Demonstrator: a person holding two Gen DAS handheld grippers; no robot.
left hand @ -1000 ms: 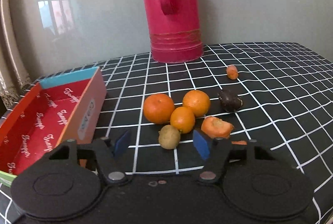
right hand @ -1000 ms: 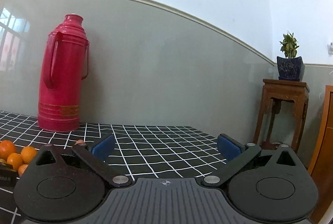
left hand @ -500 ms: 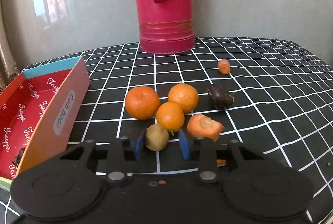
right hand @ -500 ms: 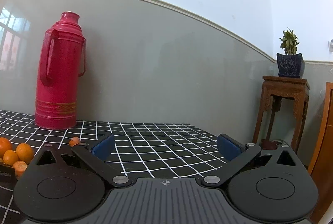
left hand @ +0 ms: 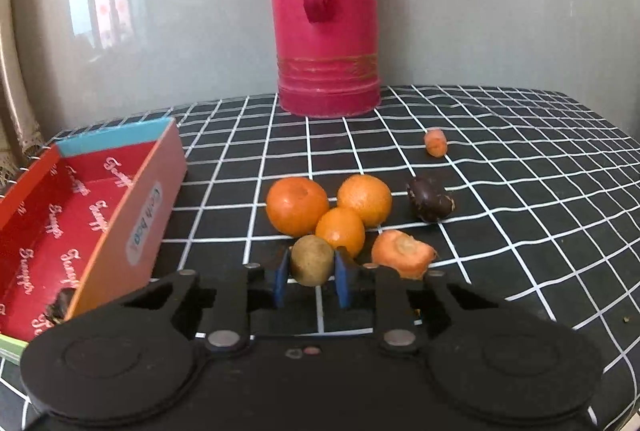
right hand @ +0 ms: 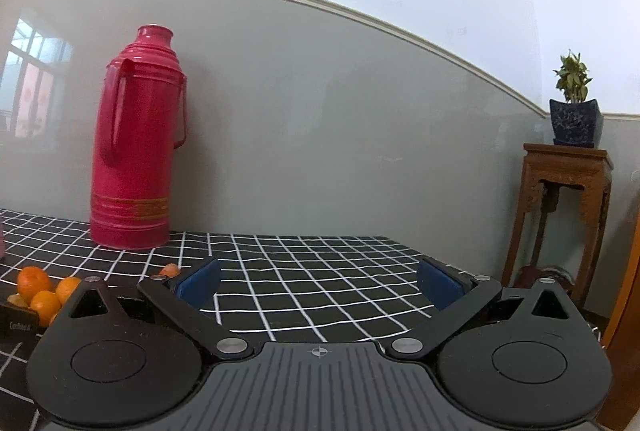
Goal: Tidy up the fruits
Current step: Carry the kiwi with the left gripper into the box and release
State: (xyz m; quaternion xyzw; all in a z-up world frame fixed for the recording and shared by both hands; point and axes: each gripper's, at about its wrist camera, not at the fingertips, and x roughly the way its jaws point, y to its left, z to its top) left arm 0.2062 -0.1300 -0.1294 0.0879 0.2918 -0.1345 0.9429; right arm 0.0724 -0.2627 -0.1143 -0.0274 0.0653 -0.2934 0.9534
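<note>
Brown fruit (left hand: 311, 265) pinched between blue pads of left gripper (left hand: 310, 275), touching the nearest of three oranges (left hand: 340, 231) mid-table, with carrot piece (left hand: 401, 253) just right and dark fruit (left hand: 430, 199) beyond. Red box (left hand: 92, 207) sits at table's left edge; thermos (left hand: 326, 31) at far edge. Right gripper (right hand: 318, 285) wide open, holding nothing, above checked tablecloth (right hand: 320, 271).

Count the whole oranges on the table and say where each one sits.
3, clustered just beyond the left gripper: the largest orange at left, another to its right, the smallest in front, between them. More could be hidden behind the gripper body.
</note>
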